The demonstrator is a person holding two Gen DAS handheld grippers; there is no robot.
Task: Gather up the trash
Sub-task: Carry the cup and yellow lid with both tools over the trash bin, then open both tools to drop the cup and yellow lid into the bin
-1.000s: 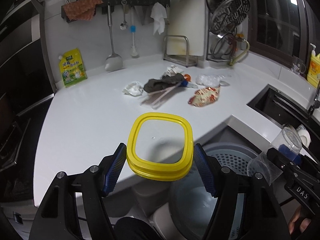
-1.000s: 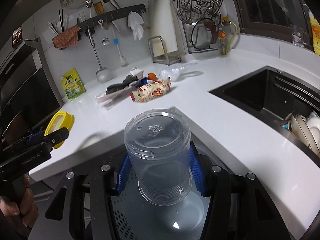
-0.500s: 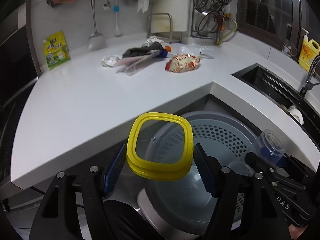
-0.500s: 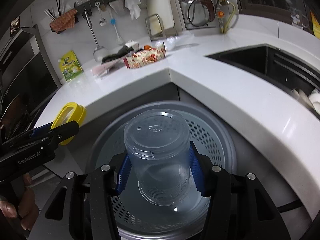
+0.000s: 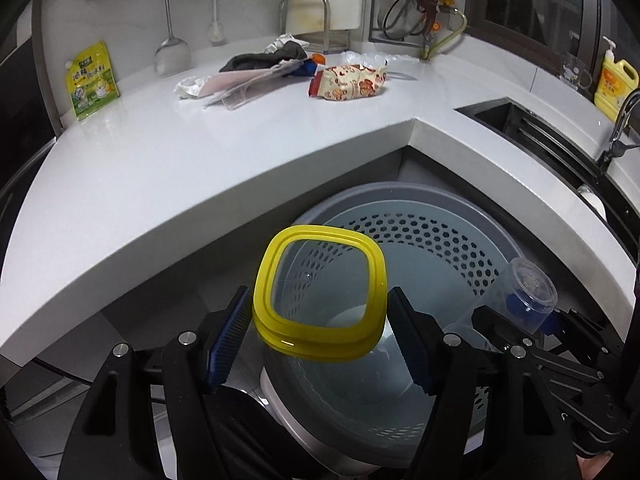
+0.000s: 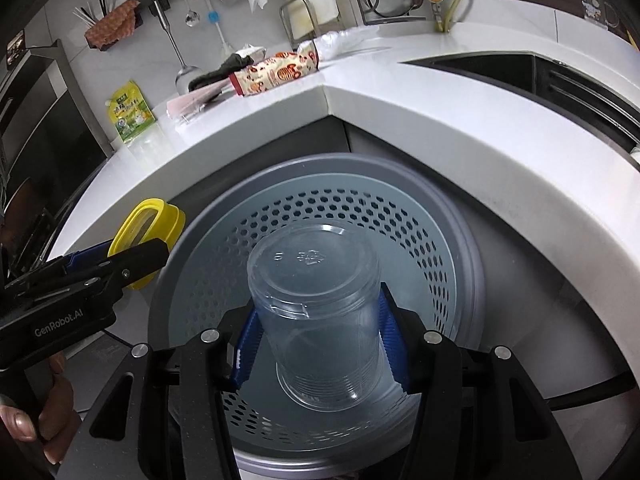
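The left tool (image 5: 320, 336) is clamped on a yellow-rimmed square lid (image 5: 320, 294) with a clear centre, its blue ribbed pads pressing the lid's two opposite edges. The right tool (image 6: 318, 342) is clamped on a clear plastic cup (image 6: 316, 320), gripped across its wall with the closed base facing away from the camera. Both pieces of trash hang over the open mouth of a grey trash bin (image 6: 460, 240) with a perforated inner basket, which stands on the floor inside the inner corner of the white bench (image 5: 200, 160). In the right wrist view a hand (image 6: 36, 412) shows at the lower left, holding the left tool's handle. Farther back on the bench lie a patterned snack bag (image 5: 348, 82), a dark cloth (image 5: 260, 60), a flat clear packet (image 5: 244, 82) and a crumpled white wrapper (image 5: 190, 86). A green pouch (image 5: 92, 80) leans against the wall, and the dark sink (image 5: 532, 128) sits to the right.
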